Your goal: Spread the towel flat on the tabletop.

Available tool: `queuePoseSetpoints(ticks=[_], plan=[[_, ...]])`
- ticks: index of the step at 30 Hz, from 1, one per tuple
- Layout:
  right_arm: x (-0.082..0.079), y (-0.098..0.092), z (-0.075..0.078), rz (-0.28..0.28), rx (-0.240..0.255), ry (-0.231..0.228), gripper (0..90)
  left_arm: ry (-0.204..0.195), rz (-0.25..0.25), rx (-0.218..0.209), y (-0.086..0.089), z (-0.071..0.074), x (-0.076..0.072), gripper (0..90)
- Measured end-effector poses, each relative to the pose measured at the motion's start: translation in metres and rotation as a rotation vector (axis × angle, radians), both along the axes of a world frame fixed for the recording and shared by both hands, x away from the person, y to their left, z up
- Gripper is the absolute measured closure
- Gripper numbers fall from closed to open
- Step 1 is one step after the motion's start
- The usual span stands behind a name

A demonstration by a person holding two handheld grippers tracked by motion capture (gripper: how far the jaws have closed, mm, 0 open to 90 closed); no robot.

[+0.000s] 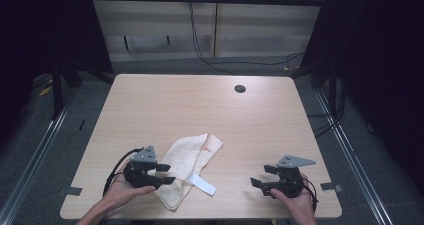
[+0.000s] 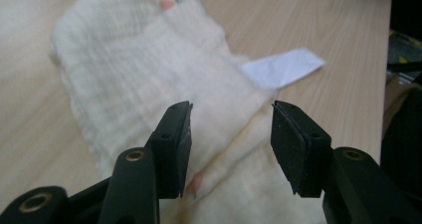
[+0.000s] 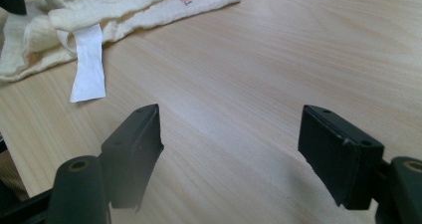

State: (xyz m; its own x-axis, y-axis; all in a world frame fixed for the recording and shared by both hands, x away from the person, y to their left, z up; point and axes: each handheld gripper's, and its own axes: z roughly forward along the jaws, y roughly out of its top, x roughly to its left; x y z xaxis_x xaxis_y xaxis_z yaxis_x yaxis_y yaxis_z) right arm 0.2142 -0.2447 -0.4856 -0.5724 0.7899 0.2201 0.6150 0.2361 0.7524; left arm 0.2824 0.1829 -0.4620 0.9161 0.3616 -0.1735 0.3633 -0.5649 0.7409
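Floor cables (image 1: 220,60) beyond table (image 1: 250,120), high view

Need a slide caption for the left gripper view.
Left gripper, jaws open, poised over a folded cream cloth with a white label on the wooden table.

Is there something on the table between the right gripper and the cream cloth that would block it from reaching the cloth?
Nothing visible does. Between the right gripper and the cream cloth lies bare table. The white label sticks out of the cloth on that side, flat on the wood. The left gripper sits open at the cloth's other side.
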Motion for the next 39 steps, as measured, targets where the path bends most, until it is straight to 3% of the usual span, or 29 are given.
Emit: queuePoseSetpoints(ticks=[2, 4, 6, 8, 10, 13, 15, 19, 25, 27, 30, 32, 34, 36, 39], plan=[[0.001, 0.001, -0.001, 0.002, -0.003, 0.005, 24.3, -0.007, -0.017, -0.013, -0.010, 0.007, 0.001, 53.3], [0.001, 0.001, 0.000, 0.005, -0.001, 0.001, 24.3, -0.037, -0.031, -0.029, -0.018, 0.010, 0.000, 66.8], [0.001, 0.001, 0.000, 0.008, 0.000, -0.005, 24.3, -0.001, -0.063, -0.015, -0.028, 0.005, 0.004, 72.4], [0.000, 0.002, 0.000, 0.008, -0.002, 0.002, 24.3, -0.004, -0.077, 0.014, -0.035, -0.004, 0.004, 72.8], [0.000, 0.001, 0.000, 0.005, -0.001, 0.001, 24.3, 0.014, -0.080, 0.020, -0.039, -0.012, 0.005, 71.9], [0.001, 0.002, 0.001, 0.005, 0.005, -0.002, 24.4, 0.008, -0.081, 0.031, -0.040, -0.015, 0.003, 66.9], [0.001, 0.004, 0.001, 0.010, 0.001, -0.004, 24.4, -0.013, -0.069, 0.055, -0.041, -0.017, 0.002, 64.9], [0.001, 0.005, 0.000, 0.021, -0.007, -0.008, 24.3, -0.012, -0.073, 0.124, -0.045, -0.026, -0.001, 61.5], [0.001, 0.005, 0.001, 0.018, -0.001, -0.009, 24.2, -0.039, -0.068, 0.127, -0.047, -0.031, -0.002, 60.3], [0.001, 0.006, 0.000, 0.020, -0.003, -0.003, 24.3, -0.057, -0.066, 0.152, -0.048, -0.030, -0.003, 64.2], [0.001, 0.007, 0.000, 0.025, -0.006, -0.003, 24.2, -0.043, -0.081, 0.140, -0.047, -0.030, -0.001, 76.9], [0.001, 0.007, 0.000, 0.025, -0.007, -0.003, 24.2, -0.010, -0.069, 0.128, -0.046, -0.030, 0.002, 82.6], [0.001, 0.008, 0.000, 0.025, -0.010, -0.002, 24.2, 0.020, -0.062, 0.111, -0.044, -0.030, 0.005, 83.8], [0.001, 0.008, -0.001, 0.025, -0.020, 0.000, 24.0, 0.047, -0.055, 0.065, -0.045, -0.027, 0.005, 84.5], [0.002, 0.009, -0.001, 0.028, -0.022, 0.005, 23.9, 0.032, -0.066, 0.037, -0.046, -0.019, 0.003, 84.7]])
